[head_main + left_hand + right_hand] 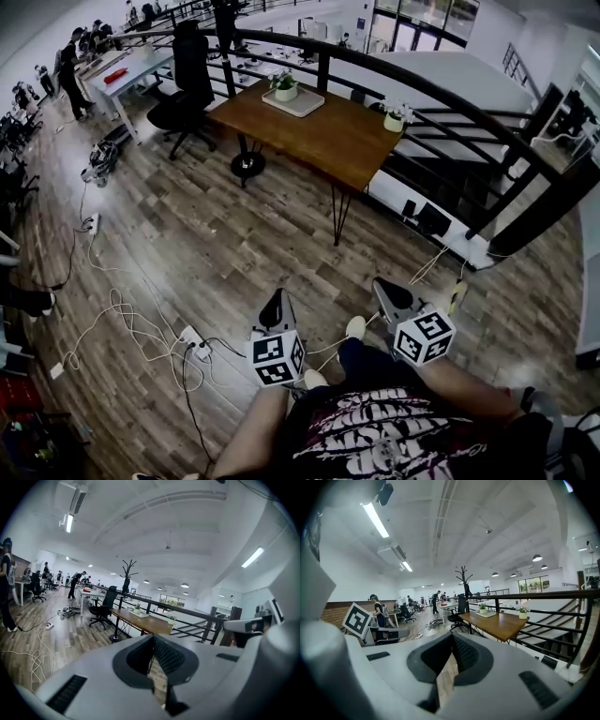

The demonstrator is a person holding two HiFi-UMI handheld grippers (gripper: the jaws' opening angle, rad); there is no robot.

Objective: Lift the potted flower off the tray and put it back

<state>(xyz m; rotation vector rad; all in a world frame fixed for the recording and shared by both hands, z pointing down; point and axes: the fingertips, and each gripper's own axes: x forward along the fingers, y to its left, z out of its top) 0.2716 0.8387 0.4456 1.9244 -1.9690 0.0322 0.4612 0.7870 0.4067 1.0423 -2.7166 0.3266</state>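
Potted flower (285, 84) on its tray (302, 104) — grippers well apart from it
The tray lies at the far edge of the table (328, 141); left gripper (275, 305) and right gripper (388, 292) hang over the floor (187, 234) — both clenched, nothing between their jaws.

You face a brown wooden table (328, 141) with a smooth satin top on thin black metal legs (337, 220), standing on a grey-brown wood-plank floor (206, 234) that has a faint sheen. Behind it runs a matt black metal railing (544, 211). Your left gripper (151, 654) and right gripper (451, 656) have matt grey plastic shells and black ribbed pads (168, 656).
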